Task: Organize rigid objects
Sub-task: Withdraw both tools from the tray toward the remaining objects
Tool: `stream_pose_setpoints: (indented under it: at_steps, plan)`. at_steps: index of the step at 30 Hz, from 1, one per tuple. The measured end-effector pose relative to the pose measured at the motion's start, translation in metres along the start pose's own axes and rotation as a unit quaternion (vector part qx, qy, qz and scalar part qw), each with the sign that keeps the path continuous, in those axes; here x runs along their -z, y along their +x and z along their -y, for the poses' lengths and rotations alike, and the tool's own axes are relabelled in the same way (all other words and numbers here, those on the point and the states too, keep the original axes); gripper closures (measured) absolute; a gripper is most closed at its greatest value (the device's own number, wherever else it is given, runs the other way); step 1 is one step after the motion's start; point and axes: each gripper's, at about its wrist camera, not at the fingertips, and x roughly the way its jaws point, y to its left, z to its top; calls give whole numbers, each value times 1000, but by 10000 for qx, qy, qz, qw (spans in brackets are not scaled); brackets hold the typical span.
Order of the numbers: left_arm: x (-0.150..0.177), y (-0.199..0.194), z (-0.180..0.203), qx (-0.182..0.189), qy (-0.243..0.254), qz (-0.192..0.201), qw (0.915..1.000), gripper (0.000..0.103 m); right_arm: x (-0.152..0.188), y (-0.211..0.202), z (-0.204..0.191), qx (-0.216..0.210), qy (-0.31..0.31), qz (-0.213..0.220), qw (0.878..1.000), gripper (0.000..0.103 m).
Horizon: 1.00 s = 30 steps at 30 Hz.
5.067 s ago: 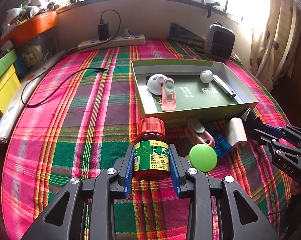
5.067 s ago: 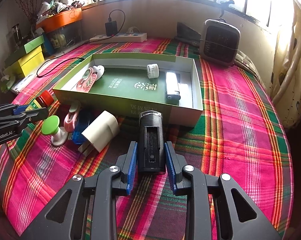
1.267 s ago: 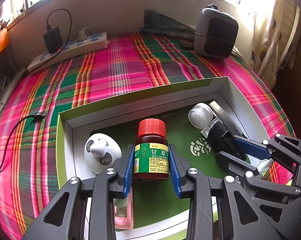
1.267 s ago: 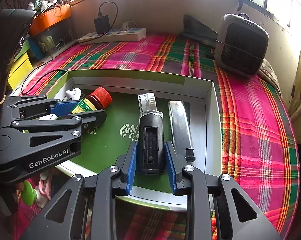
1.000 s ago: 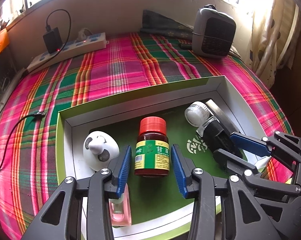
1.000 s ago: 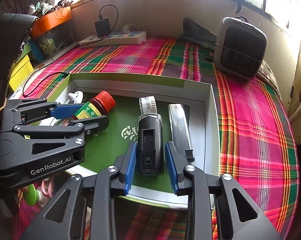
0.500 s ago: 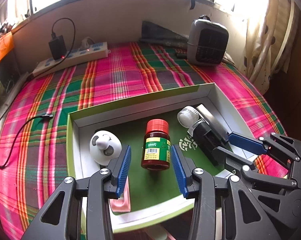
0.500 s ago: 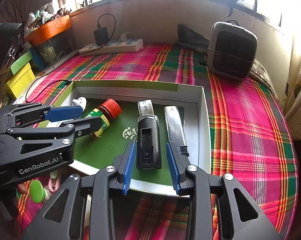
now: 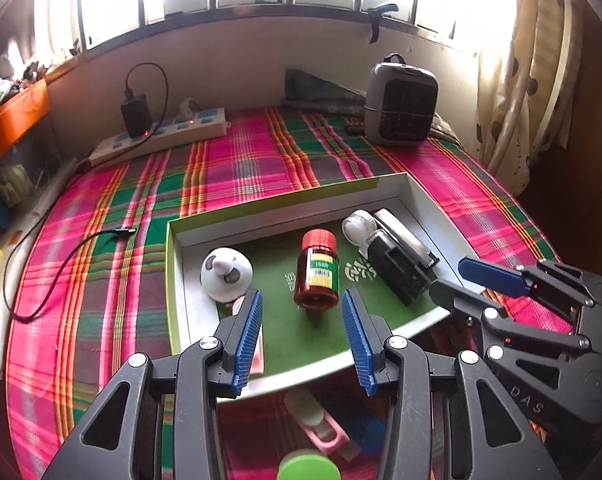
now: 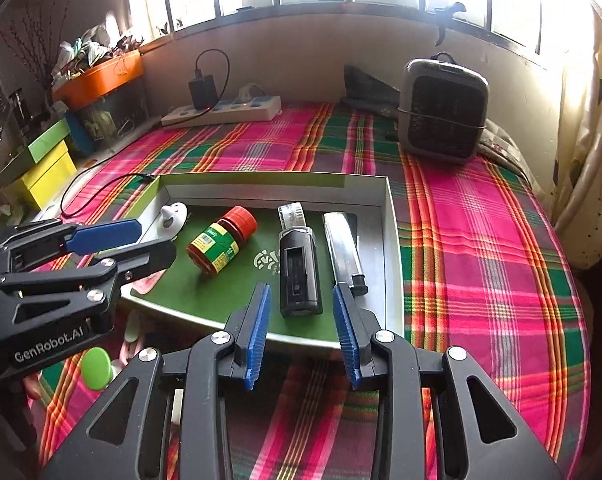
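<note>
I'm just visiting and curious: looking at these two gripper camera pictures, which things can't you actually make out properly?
- Pink item in the box, left wrist view: mostly behind the left gripper.
- Green round thing, left wrist view: cut off by the bottom edge.
- Bottle label, right wrist view: print too small to read.
- Blue object below the box, left wrist view: blurred and partly covered.

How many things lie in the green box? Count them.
6: white round gadget at left, pink clip beside it, red-capped bottle in the centre, white jar, black device, silver bar rightmost. Others may be hidden.
</note>
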Motion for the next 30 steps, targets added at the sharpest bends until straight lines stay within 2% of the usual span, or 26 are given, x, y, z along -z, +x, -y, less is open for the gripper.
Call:
stream_pose_setpoints:
  at_steps: [7,13,26,30]
  plan:
    - [16,-17,1,-75,-8,116,9999,62,9,-16,-3,3,47,99,9999,69]
    - [28,-29,-3,-329,-41,195,9993,62,17,-26,-6,18,77,153,9999,69]
    - [64,-51,-29,-147,-544,183,9982,62,36,-34,-12,-153,284,74,9995,69]
    - [75,-59,-38,-11,-669,213,9975,58,38,-35,-17,-311,317,89,9990,69]
